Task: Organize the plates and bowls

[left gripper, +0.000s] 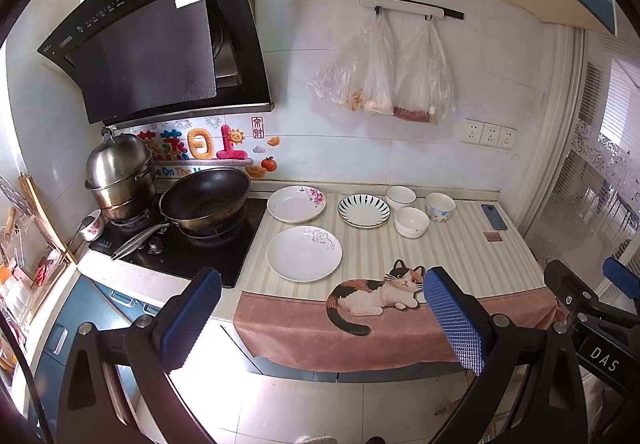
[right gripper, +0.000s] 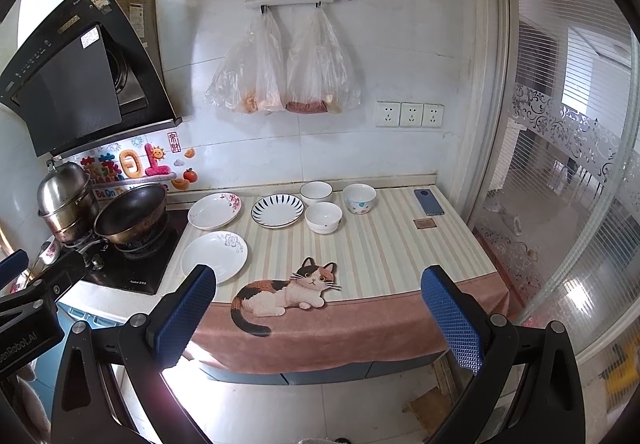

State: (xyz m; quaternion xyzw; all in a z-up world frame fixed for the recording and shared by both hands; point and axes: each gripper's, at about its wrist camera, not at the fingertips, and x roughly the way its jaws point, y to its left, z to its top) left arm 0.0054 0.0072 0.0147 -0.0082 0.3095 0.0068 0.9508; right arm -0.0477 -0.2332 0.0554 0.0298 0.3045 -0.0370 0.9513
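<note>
On the striped counter mat point(left gripper: 440, 256) point(right gripper: 392, 252) lie three plates: a white one with a grey flower point(left gripper: 304, 253) point(right gripper: 214, 257) nearest, a pink-flowered one point(left gripper: 296, 203) point(right gripper: 215, 211) behind it, and a dark-striped one point(left gripper: 363, 210) point(right gripper: 277, 211). Three bowls stand to their right: a blue-rimmed bowl point(left gripper: 401, 197) point(right gripper: 316, 192), a plain white bowl point(left gripper: 411, 221) point(right gripper: 323, 217) and a dotted bowl point(left gripper: 440, 207) point(right gripper: 359, 198). My left gripper point(left gripper: 320, 312) and right gripper point(right gripper: 318, 310) both hang open in front of the counter edge, holding nothing.
A gas stove point(left gripper: 180, 240) with a black wok point(left gripper: 205, 193) point(right gripper: 131, 213) and a steel steamer pot point(left gripper: 120, 176) point(right gripper: 66, 200) stands left of the plates. A phone point(left gripper: 494, 217) point(right gripper: 429, 202) and a small brown card point(right gripper: 424, 223) lie at the mat's right. Plastic bags point(right gripper: 280, 72) hang on the wall.
</note>
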